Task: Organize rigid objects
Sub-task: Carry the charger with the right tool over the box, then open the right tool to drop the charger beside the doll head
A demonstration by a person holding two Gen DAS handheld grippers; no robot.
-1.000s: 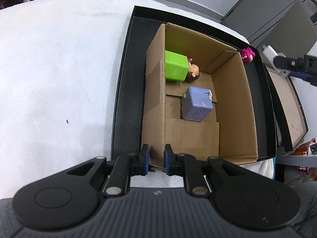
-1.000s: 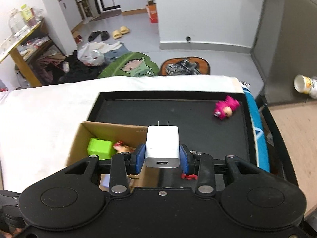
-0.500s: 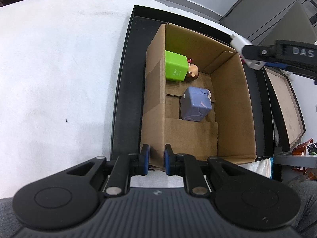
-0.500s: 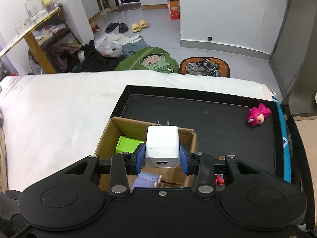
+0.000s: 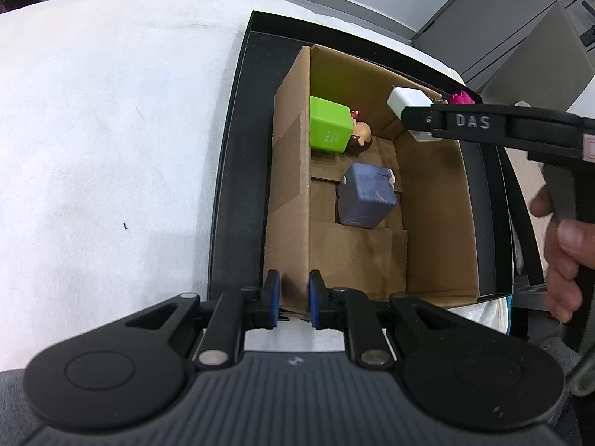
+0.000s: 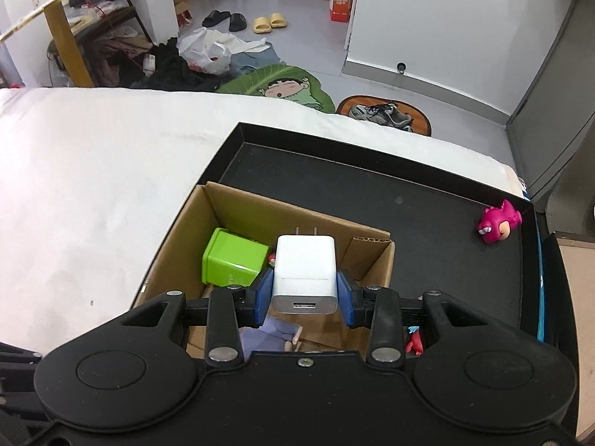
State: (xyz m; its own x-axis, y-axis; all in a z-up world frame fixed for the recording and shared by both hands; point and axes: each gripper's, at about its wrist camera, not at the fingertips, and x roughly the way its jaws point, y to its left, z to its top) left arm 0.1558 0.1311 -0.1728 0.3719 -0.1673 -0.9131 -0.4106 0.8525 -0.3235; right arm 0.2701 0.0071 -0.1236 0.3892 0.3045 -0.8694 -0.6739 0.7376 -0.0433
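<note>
An open cardboard box stands in a black tray. Inside lie a green cube, a lavender cube and a small figurine. My left gripper is shut on the box's near wall. My right gripper is shut on a white USB charger and holds it above the box's far right part.
A pink toy lies on the tray at the far right. A small red toy sits beside the box on the right. White cloth covers the table to the left. The floor beyond is cluttered.
My right gripper has carried the charger leftward from beside the tray to above the box. The left gripper has kept its hold on the box wall.
</note>
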